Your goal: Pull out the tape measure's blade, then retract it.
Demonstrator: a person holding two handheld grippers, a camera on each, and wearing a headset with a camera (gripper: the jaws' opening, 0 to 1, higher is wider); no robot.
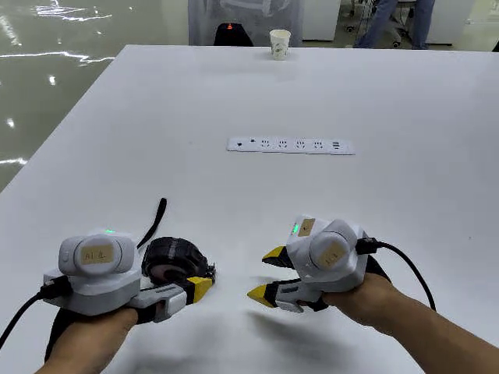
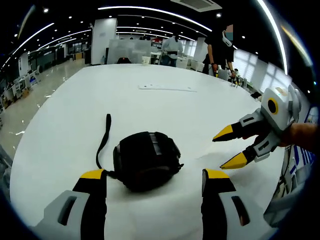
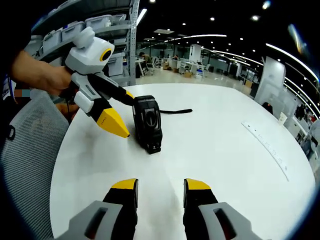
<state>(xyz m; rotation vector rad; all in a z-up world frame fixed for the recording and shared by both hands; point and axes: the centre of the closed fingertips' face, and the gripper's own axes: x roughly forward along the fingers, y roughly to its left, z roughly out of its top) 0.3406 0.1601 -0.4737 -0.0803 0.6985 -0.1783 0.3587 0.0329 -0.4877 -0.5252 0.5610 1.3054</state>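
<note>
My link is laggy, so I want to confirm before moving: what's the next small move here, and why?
Probably close the left gripper on the tape measure. Its open jaws stand either side of the black case, not clamped, and the blade looks fully wound in. The right gripper is open and apart from it, and likely needs the case held before it pulls.

White-grey housings on left tongs [image 2: 155,176], right tongs [image 1: 267,274]; yellow-tipped black jaws, tan labels, green LEDs, 2 black cables.
</note>
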